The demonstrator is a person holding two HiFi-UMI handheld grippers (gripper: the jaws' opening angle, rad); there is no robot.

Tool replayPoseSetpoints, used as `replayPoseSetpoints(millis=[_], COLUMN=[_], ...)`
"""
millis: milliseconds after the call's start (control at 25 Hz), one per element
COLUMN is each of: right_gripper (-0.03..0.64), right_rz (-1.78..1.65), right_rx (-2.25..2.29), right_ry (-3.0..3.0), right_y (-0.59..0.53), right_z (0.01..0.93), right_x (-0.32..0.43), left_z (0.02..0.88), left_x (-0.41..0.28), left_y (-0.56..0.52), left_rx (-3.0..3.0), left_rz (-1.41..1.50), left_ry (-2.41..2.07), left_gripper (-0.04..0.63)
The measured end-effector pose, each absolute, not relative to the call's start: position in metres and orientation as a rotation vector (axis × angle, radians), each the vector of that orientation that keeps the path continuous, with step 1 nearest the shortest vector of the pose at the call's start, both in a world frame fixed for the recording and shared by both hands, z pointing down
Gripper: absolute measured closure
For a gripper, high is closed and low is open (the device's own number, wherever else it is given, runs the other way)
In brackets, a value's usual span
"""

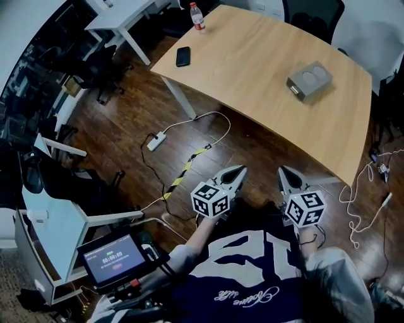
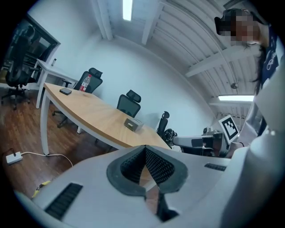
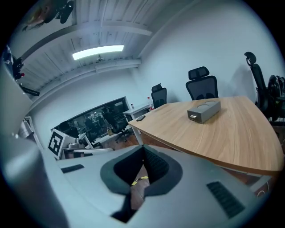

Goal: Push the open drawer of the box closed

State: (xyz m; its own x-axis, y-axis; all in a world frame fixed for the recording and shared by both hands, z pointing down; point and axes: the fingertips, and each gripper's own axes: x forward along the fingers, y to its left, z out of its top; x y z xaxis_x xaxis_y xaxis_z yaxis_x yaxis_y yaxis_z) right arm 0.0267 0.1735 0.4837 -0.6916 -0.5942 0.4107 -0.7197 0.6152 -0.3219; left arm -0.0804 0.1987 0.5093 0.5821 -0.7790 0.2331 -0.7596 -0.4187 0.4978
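Observation:
A small grey box [image 1: 310, 80] with two round dimples on its lid sits on the wooden table [image 1: 252, 69], toward the far right. Its drawer end faces left and toward me; how far the drawer sticks out is too small to tell. My left gripper [image 1: 239, 170] and right gripper [image 1: 282, 170] hover side by side over the floor in front of the table, well short of the box. Both are shut with nothing between the jaws. The box [image 2: 132, 124] lies far ahead of the left gripper [image 2: 144, 149]. The right gripper [image 3: 142, 149] also sees the box [image 3: 203, 110] at a distance.
A black phone [image 1: 183, 56] and a bottle [image 1: 197, 16] rest at the table's far left end. On the wood floor lie a power strip [image 1: 155, 141], cables and yellow-black tape [image 1: 186, 167]. Office chairs [image 3: 200, 84] stand behind the table. A timer screen [image 1: 113, 257] sits at lower left.

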Motion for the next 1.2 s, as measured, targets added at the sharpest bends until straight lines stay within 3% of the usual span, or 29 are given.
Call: replayPoseSetpoints(millis=[440,720,1200], right_gripper=[0.627,0.627,0.627], right_rz=[0.685,0.689,0.565], right_rx=[0.992,1.03,0.973], right_ry=[-2.648,-2.653,-2.709], right_y=[0.168,0.207,0.251], right_z=[0.461,0.471,0.47], right_x=[-0.005,0.089,0.142], left_z=[0.49,0.505,0.506], left_x=[-0.078,0.025,0.085], left_y=[0.199,0.237,0.284], left_rx=[2.242,2.266,2.284], left_rz=[-0.074,0.011,0.069], left_ry=[-1.241,-1.176,-1.228], left_gripper=[0.594,0.594,0.594])
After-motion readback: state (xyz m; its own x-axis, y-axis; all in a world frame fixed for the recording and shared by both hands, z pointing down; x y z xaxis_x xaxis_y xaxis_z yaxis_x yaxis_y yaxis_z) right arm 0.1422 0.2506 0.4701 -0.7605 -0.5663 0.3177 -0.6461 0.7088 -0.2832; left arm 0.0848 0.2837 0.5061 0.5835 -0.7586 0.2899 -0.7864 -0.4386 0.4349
